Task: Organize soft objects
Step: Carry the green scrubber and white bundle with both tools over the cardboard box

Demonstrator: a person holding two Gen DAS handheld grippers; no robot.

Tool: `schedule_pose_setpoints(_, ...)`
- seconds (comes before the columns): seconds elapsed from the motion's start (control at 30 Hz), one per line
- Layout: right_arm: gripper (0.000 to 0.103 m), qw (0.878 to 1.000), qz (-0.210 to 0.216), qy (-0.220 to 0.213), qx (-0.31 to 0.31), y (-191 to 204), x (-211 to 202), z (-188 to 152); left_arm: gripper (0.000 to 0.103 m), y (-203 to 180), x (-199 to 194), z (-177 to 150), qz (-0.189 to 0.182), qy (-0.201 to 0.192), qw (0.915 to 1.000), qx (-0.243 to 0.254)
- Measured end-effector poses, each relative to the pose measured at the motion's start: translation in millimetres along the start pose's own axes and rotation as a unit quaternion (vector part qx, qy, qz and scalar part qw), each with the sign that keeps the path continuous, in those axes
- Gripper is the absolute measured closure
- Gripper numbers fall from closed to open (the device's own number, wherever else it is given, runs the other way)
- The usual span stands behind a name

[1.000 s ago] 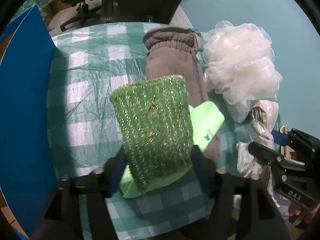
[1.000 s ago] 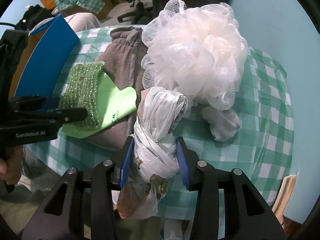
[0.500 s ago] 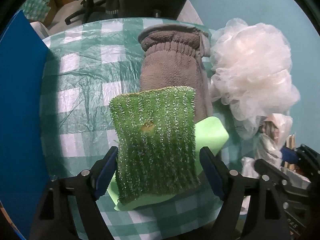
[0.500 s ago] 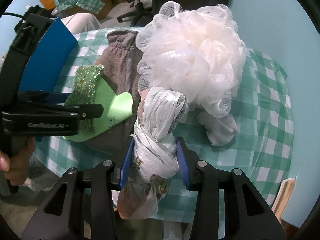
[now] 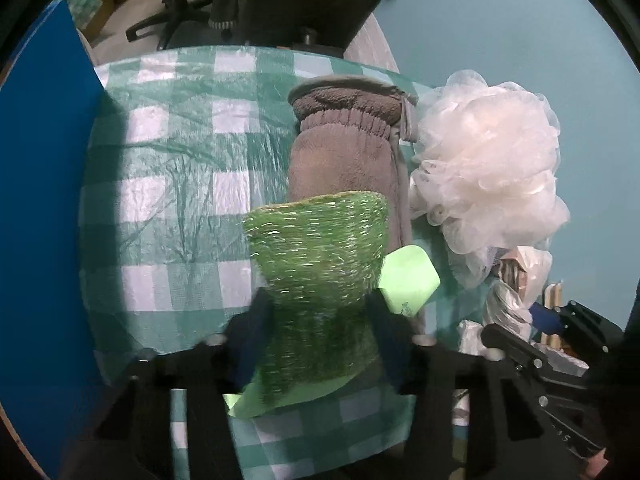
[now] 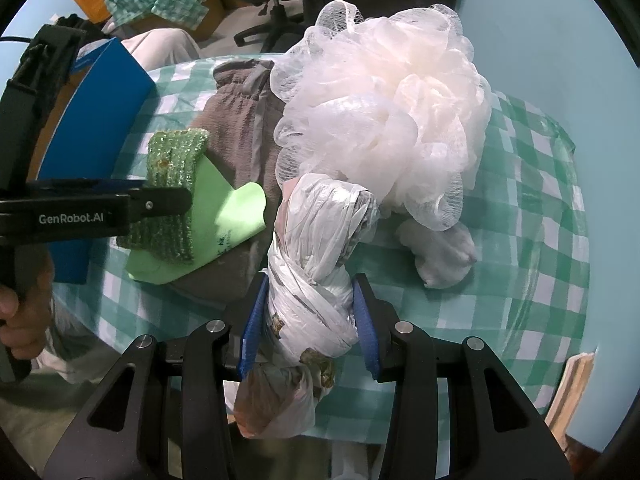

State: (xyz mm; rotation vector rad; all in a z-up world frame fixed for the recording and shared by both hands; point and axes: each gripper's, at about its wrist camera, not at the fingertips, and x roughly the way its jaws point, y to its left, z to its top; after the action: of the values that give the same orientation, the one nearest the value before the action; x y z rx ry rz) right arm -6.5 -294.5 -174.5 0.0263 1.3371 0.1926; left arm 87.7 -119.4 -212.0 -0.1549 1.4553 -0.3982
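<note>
On the checked green counter [image 5: 168, 208], left gripper [image 5: 320, 320] jaws, just closing, pinch the glittery green scouring sponge [image 5: 320, 264], right gripper [image 6: 308, 316] jaws clamp the knotted white plastic bag [image 6: 316, 264]; sorting remains unfinished.

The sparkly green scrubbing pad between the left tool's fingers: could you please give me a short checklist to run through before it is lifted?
1. Left tool closed on the sparkly green scrubbing pad; jaws just closed inward, pad pinched: ok.
2. Light green foam sheet underneath free of the grip: cannot tell.
3. Brown fleece mitt clear of the fingers: ok.
4. Right tool shut on the knotted white plastic bag bundle: ok.
5. White mesh bath pouf resting apart from the pad: ok.
</note>
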Motion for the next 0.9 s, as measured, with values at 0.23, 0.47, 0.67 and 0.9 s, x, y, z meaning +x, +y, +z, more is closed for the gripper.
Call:
schedule_pose_setpoints(0.23,0.062,1.000,0.002,0.000,-0.005,3,-1,-1,0.059,-4,1,-5,0.016,-0.004,0.9998,0.007)
schedule_pose_setpoints(0.47,0.062,1.000,0.000,0.001,-0.002,3,-2,-5,0.091,-21,-6,-17,0.021,-0.021,0.9993,0.024)
schedule_pose_setpoints(0.67,0.062,1.000,0.000,-0.004,0.001,2,-5,-6,0.092,-23,-27,-18,0.006,-0.041,0.9988,0.025)
schedule_pose_setpoints(0.9,0.062,1.000,0.003,-0.015,-0.004,4,-14,-4,0.092,-15,-61,-24,0.001,-0.066,0.9976,0.020)
